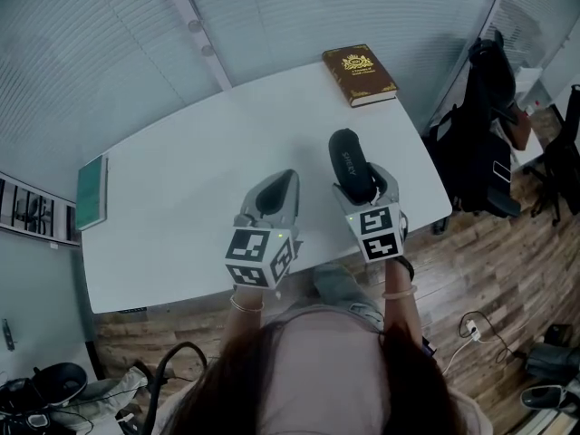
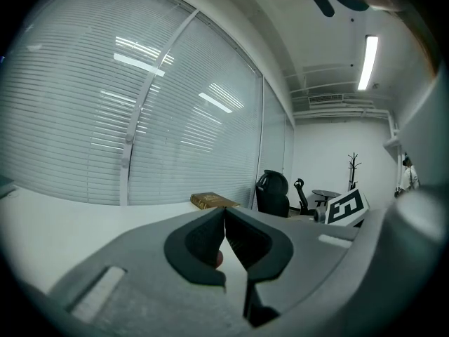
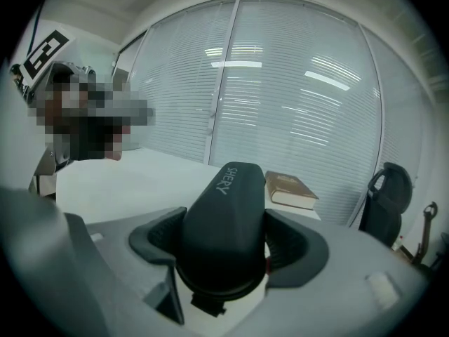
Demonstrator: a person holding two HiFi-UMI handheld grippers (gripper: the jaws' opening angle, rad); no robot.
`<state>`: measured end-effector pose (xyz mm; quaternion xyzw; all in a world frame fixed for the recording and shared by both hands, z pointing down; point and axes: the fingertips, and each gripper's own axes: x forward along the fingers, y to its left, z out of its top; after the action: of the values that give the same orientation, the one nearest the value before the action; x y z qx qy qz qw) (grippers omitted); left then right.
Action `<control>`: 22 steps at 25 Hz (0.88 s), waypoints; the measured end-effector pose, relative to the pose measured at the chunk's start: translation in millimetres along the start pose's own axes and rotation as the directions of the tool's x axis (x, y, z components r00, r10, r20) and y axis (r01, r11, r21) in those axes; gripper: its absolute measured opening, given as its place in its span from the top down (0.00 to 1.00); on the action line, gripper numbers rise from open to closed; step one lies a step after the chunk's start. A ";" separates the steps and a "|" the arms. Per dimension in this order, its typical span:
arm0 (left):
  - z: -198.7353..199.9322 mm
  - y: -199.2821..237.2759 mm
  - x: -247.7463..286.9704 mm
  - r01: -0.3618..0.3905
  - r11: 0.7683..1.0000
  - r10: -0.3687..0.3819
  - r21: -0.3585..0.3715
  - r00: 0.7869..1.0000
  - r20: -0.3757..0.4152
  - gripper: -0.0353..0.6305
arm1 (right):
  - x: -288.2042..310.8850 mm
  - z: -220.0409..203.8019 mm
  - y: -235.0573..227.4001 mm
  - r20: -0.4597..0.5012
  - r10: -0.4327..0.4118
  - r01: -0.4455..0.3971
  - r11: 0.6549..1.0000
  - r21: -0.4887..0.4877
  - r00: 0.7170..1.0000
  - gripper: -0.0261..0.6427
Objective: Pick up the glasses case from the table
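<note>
The black glasses case is held off the white table, clamped lengthwise between the jaws of my right gripper. In the right gripper view the glasses case fills the gap between both dark pads and points toward the blinds. My left gripper hovers beside it to the left, jaws pressed together with nothing between them; the left gripper shows the same in its own view.
A brown book lies at the table's far right corner; the book sits beyond the case. A green notebook rests at the left edge. A black office chair with bags stands right of the table.
</note>
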<state>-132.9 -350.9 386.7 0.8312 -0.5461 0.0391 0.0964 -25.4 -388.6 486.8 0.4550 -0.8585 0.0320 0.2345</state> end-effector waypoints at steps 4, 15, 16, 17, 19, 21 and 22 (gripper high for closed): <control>1.7 -3.8 -22.3 0.009 1.000 -0.009 0.007 1.000 0.010 0.93 | -15.8 4.8 15.3 0.015 -0.008 0.008 1.000 -0.013 1.000 0.44; 7.4 -14.6 -84.8 0.031 0.999 -0.033 0.033 0.999 0.044 0.93 | -63.7 21.5 53.5 0.073 -0.049 0.052 0.998 -0.044 0.996 0.44; 7.1 -16.8 -90.1 0.035 0.999 -0.036 0.034 0.998 0.046 0.93 | -68.4 22.3 56.8 0.078 -0.053 0.056 0.997 -0.046 0.996 0.44; 6.9 -18.7 -94.9 0.039 0.999 -0.040 0.035 0.998 0.047 0.93 | -72.4 22.9 59.9 0.082 -0.057 0.061 0.997 -0.046 0.995 0.44; 6.6 -21.1 -103.1 0.045 0.998 -0.047 0.037 0.998 0.050 0.93 | -78.7 24.6 66.2 0.088 -0.063 0.068 0.997 -0.046 0.994 0.44; 7.1 -23.4 -111.3 0.049 0.998 -0.052 0.038 0.997 0.055 0.93 | -85.3 27.3 72.9 0.096 -0.068 0.073 0.996 -0.050 0.993 0.44; 7.4 -25.0 -115.6 0.051 0.998 -0.053 0.039 0.997 0.057 0.93 | -89.3 28.7 76.2 0.102 -0.069 0.074 0.996 -0.051 0.992 0.44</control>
<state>-156.6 -238.7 356.8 0.8477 -0.5259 0.0224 0.0660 -54.3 -283.4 434.8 0.4798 -0.8528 -0.0228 0.2047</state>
